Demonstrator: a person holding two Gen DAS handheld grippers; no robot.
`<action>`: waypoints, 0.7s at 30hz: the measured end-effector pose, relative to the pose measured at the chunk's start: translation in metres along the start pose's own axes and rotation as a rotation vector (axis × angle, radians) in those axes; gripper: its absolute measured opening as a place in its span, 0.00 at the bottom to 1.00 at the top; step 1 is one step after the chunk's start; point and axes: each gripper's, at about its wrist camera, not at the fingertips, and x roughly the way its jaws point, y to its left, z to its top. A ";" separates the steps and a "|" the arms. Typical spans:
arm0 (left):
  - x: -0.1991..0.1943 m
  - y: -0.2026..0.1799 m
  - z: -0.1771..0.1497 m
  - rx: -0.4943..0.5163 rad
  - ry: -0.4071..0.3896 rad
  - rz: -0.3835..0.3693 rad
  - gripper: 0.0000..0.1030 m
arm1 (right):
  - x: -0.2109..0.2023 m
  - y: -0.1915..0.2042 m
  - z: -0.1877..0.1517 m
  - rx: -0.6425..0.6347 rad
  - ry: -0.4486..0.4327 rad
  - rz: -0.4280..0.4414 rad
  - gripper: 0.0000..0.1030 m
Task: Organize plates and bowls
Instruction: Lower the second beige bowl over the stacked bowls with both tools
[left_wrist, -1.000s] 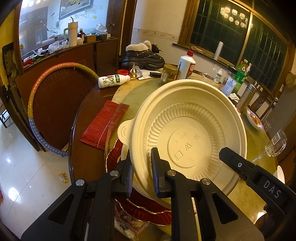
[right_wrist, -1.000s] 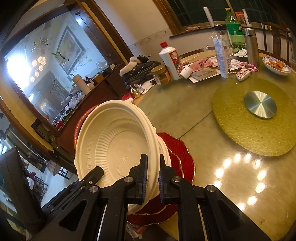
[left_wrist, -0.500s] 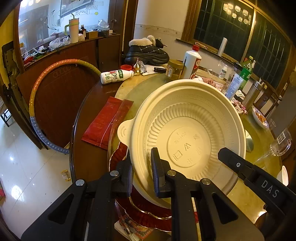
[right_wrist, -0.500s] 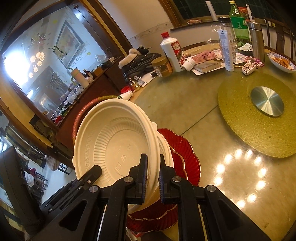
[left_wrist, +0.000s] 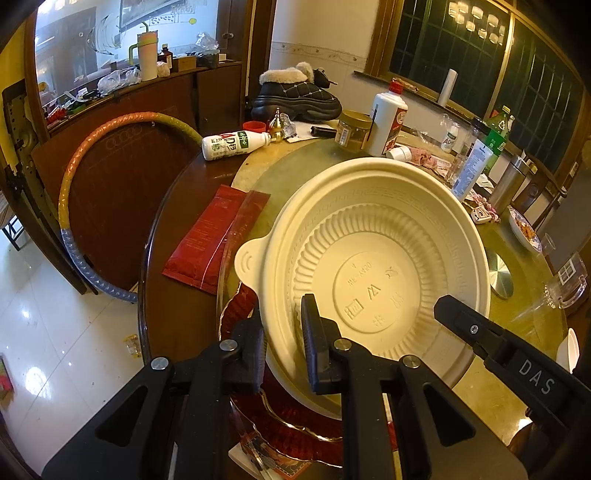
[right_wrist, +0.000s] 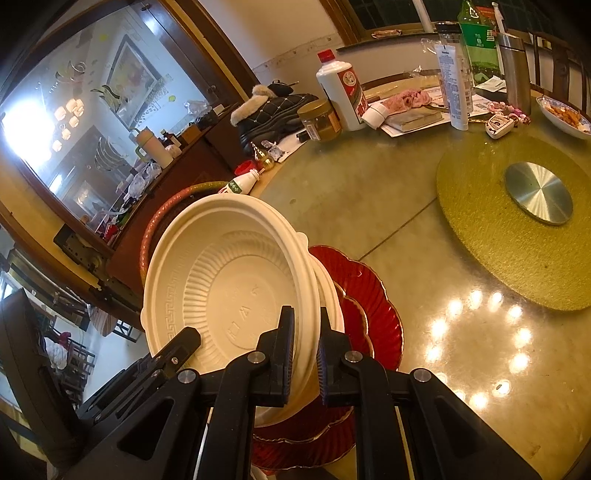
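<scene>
Both grippers clamp the rim of a cream bowl above red plates.

Left wrist view: the left gripper (left_wrist: 282, 339) pinches the near rim of the bowl (left_wrist: 376, 266), which tilts above the red plates (left_wrist: 291, 428); the right gripper (left_wrist: 443, 308) grips its right edge.
Right wrist view: the right gripper (right_wrist: 304, 350) clamps the bowl (right_wrist: 229, 280) rim, narrow-fingered, with a second bowl and the plates (right_wrist: 365, 302) just behind, on the table (right_wrist: 369, 206).
</scene>
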 end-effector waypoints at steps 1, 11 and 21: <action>0.000 0.000 0.000 -0.001 0.002 0.000 0.14 | 0.001 0.000 0.000 0.000 0.002 0.000 0.10; 0.000 0.002 0.000 -0.001 0.005 0.001 0.15 | 0.001 0.001 0.001 0.001 0.005 -0.002 0.10; 0.002 0.005 -0.001 -0.024 0.017 -0.002 0.15 | 0.003 0.003 0.000 0.001 0.015 0.005 0.15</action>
